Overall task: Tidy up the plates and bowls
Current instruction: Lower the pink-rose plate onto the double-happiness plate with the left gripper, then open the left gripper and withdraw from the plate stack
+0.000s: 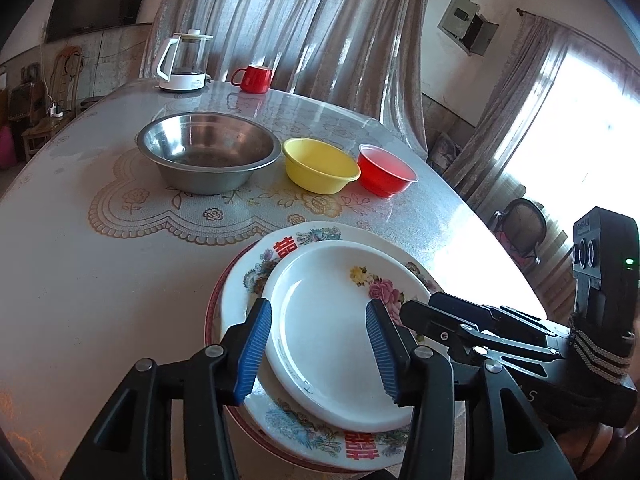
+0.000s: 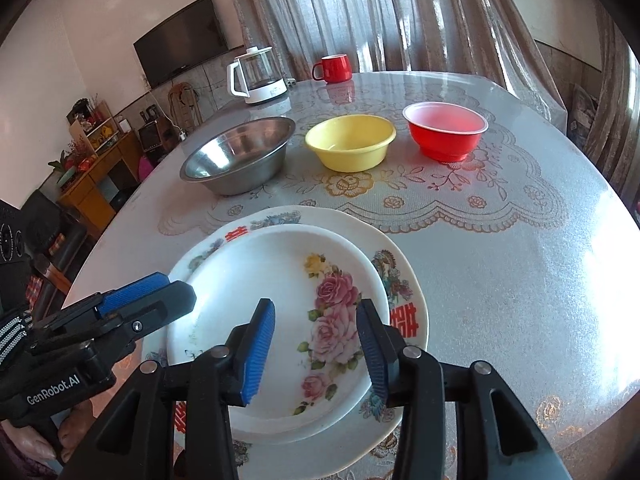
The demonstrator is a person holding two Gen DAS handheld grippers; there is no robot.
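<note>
the round table (image 1: pixel 80 264) under a lace-patterned cover carried everything. near its front edge sat a stack of plates: a red-rimmed plate (image 1: pixel 212 312) at the bottom, mostly hidden, a large plate with red characters (image 1: pixel 248 280) on it, and a smaller rose plate (image 2: pixel 256 280) on top, lying flat, its flower spray toward the right side.

the left gripper (image 1: pixel 318 354) hovered over the near part of the rose plate, jaws apart, the plate's white well showing between the blue pads with nothing clamped. the right gripper (image 2: pixel 316 350) hung over the same plate's rose print, jaws likewise parted and empty. each gripper reached in from its own side, tips close together above the stack.

beyond the stack stood a row, left to right: a steel bowl (image 1: pixel 208 152), a yellow bowl (image 1: pixel 320 164) and a red bowl (image 1: pixel 386 170), all upright, the yellow and red nearly touching. at the far edge were a glass kettle (image 1: pixel 184 62) and a red mug (image 1: pixel 254 78).
</note>
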